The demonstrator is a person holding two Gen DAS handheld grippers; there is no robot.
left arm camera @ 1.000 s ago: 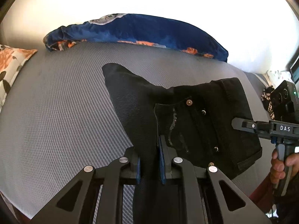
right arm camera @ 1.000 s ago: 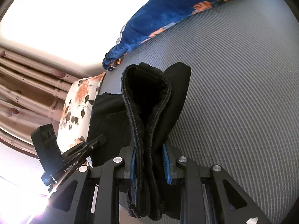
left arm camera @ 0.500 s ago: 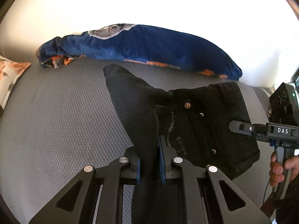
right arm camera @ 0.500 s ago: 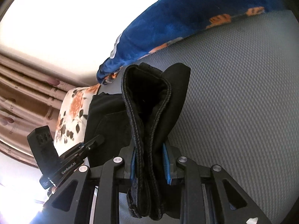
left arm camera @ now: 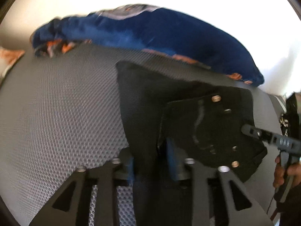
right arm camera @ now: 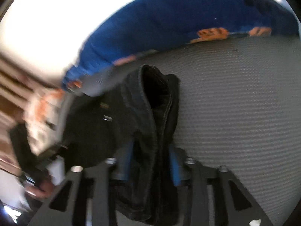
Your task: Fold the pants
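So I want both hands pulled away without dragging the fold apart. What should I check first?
1. Left gripper opening, black pants between its fingers: ok.
2. Right gripper opening, thick folded edge between its fingers: ok.
3. Fabric fully free of the blue pads: cannot tell, blurred.
4. Folded pants lying on the grey bedsheet: ok.
5. Pants apart from the blue blanket: ok.
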